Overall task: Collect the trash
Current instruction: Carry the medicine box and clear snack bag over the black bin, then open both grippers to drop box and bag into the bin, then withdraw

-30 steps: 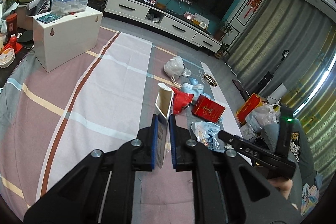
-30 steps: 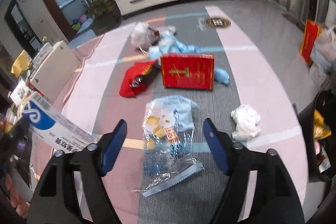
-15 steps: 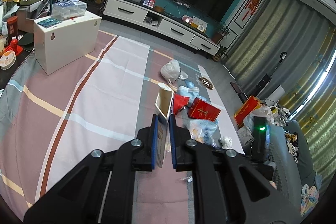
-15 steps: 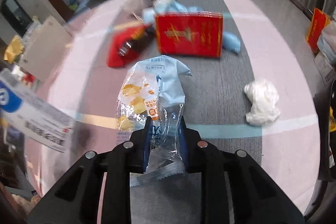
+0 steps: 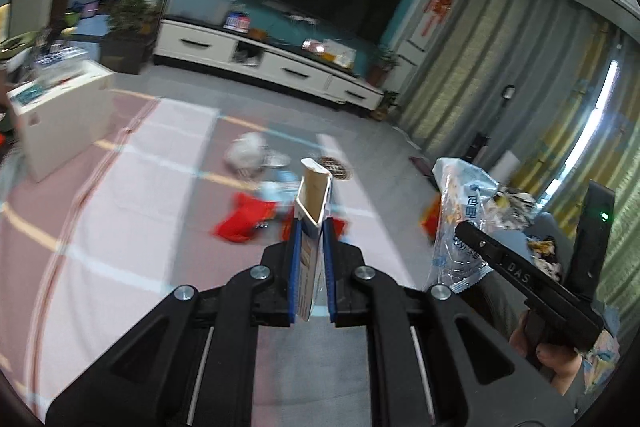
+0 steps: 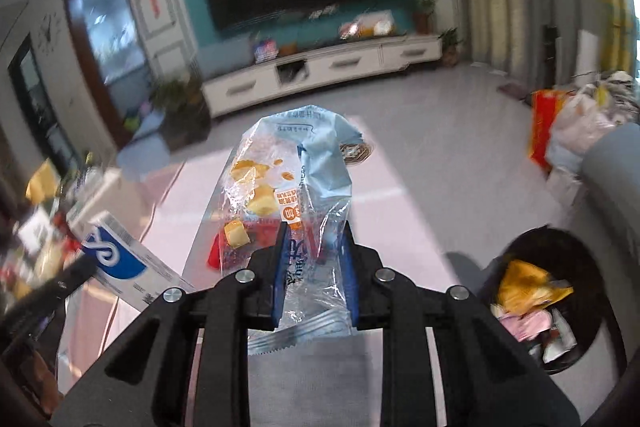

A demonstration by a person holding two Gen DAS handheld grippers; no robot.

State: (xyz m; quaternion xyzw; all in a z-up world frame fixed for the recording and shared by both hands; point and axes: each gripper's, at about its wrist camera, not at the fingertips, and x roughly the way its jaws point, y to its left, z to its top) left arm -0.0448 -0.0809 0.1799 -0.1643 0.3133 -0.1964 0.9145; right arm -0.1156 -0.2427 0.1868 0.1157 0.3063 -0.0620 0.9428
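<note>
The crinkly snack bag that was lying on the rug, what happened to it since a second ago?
The right tool closed on the snack bag and lifted it off the rug. The left tool stayed clamped on the white box and rose too. The bin remains nearby.

Rug (image 5: 132,211) w/ red wrapper (image 5: 240,223), maybe.

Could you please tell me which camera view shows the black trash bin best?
The right wrist view: the black trash bin sits at lower right, its open mouth showing yellow and pink wrappers inside. The left wrist view does not show the bin at all.
</note>
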